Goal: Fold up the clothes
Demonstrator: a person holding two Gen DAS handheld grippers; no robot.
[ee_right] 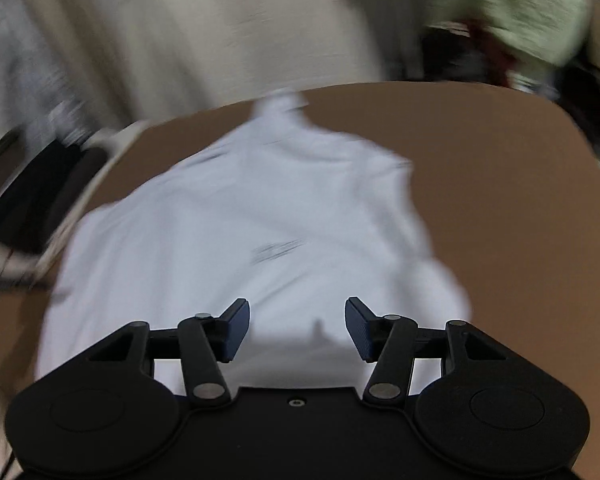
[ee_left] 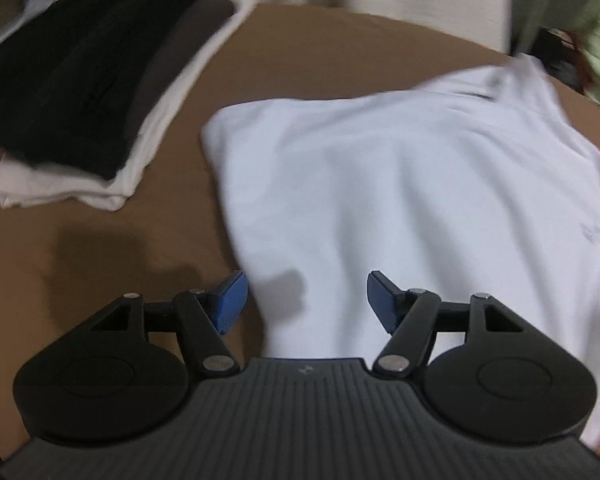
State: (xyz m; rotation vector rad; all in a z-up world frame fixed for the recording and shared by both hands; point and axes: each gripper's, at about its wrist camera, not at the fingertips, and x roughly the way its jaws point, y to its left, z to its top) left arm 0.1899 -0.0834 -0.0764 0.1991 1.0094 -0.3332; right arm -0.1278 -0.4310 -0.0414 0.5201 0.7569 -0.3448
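White shirt (ee_left: pixel 400 184) flat, seemingly part-folded, brown table (ee_left: pixel 100 248)

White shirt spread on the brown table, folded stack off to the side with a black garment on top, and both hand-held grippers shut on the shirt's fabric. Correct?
Not quite: both wrist views show the left hand-held gripper and right hand-held gripper open, with nothing between the pads. The white shirt, brown table and folded stack are as stated.
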